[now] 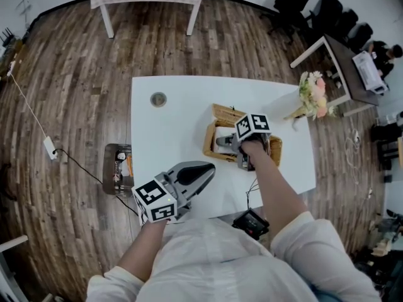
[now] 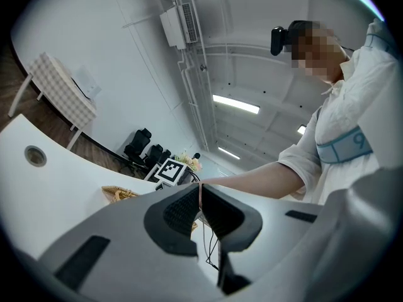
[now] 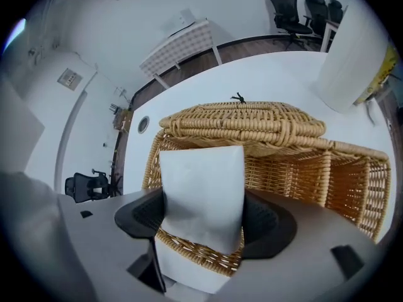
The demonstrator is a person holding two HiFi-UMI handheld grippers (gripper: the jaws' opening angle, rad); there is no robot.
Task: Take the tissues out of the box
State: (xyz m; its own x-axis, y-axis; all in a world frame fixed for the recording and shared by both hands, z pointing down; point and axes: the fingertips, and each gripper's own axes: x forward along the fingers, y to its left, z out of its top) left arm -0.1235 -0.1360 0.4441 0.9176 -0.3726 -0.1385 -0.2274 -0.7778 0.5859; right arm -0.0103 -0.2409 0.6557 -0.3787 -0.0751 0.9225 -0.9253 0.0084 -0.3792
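Observation:
A wicker basket [image 1: 213, 148] [image 3: 302, 162] with its lid [image 3: 245, 121] swung back stands on the white table [image 1: 170, 131]. My right gripper [image 1: 234, 145] [image 3: 204, 222] points steeply down over the basket's near rim. A white tissue pack [image 3: 203, 194] stands upright between its pads, and both pads touch the pack's sides. More white shows below the rim; I cannot tell what it is. My left gripper [image 1: 203, 170] [image 2: 199, 209] hovers at the table's near edge, left of the basket, pointing about level, its pads together with nothing between them.
A bunch of flowers [image 1: 313, 93] in a white vase [image 3: 349, 61] stands at the table's right end. A round cable hole [image 1: 158, 99] lies at the far left. A black device [image 1: 250, 224] with a cable hangs off the near edge. A box [image 1: 118, 168] sits on the floor to the left.

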